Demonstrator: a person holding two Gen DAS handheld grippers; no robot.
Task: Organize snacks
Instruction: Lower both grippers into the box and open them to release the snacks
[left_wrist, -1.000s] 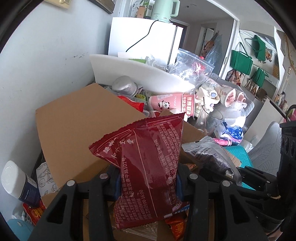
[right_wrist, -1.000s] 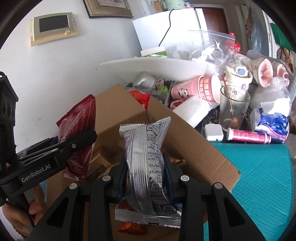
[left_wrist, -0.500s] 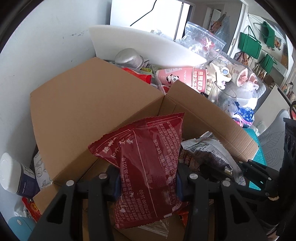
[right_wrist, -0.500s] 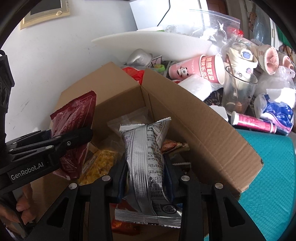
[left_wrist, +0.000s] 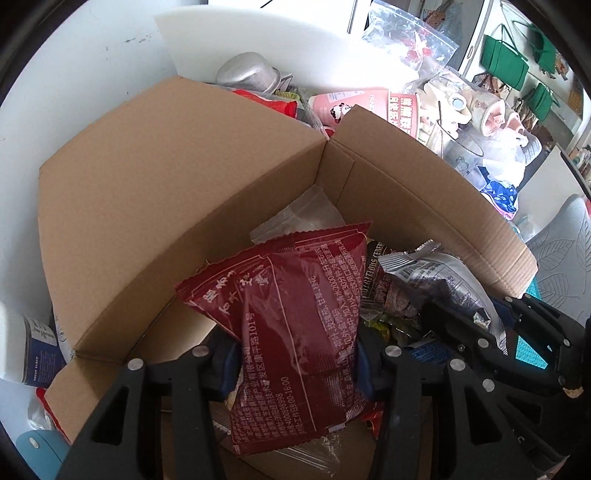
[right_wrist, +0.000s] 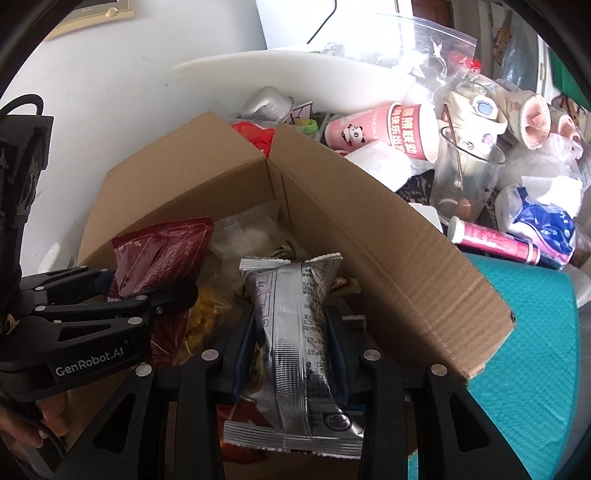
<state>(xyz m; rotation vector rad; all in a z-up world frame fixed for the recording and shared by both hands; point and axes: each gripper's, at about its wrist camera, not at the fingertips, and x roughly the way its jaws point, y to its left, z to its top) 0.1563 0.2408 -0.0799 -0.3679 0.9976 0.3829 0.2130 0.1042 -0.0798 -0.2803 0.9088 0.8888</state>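
With my left tool (left_wrist: 297, 363) just easing its jaws around the red snack bag (left_wrist: 291, 332) and my right tool (right_wrist: 291, 354) still clamping the silver packet (right_wrist: 295, 332), both inside the cardboard box (left_wrist: 177, 177), I release low, letting each settle flat.

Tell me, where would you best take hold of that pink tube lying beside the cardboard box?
Grip the pink tube across its narrow middle, coming from above. It lies flat on its side at the far edge of the teal mat, so its round sides are free. A tall glass and a blue-and-white bag crowd behind it, so approach from the mat side.
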